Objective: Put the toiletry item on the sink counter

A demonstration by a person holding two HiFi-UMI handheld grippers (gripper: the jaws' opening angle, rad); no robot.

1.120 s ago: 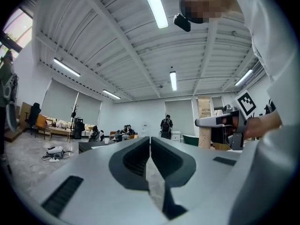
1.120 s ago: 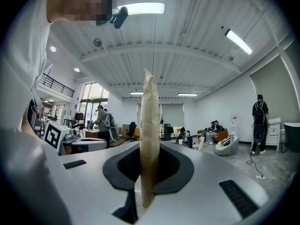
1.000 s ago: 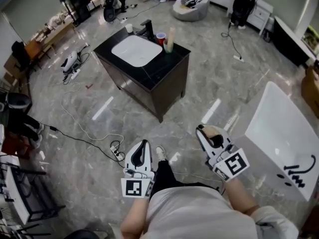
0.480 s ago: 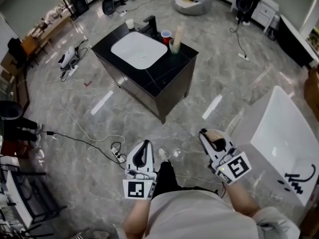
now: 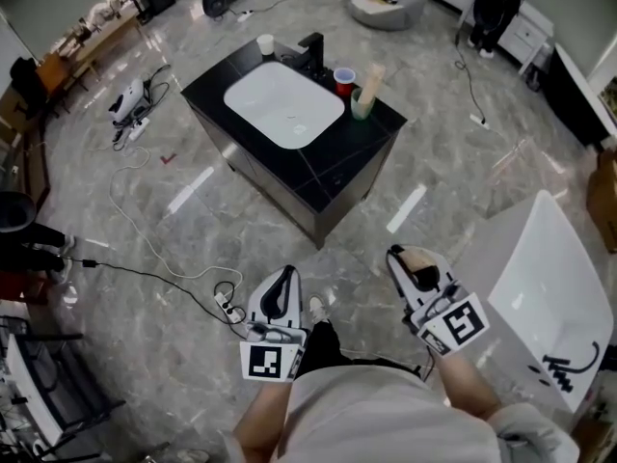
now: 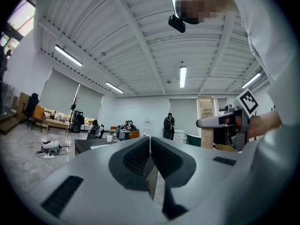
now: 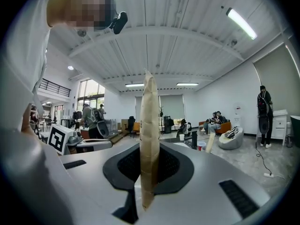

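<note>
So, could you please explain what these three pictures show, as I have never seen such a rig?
No robot here: a person holds a two-jaw tool in each hand. The wide picture is from a camera on the person's head, looking down at the black sink counter ahead. The other two are from cameras riding on each tool, looking along its jaws. By the white basin stand a white cup, a red cup and a green cup holding a tan box. The right tool is shut on a flat tan packet; the left tool is shut and empty.
</note>
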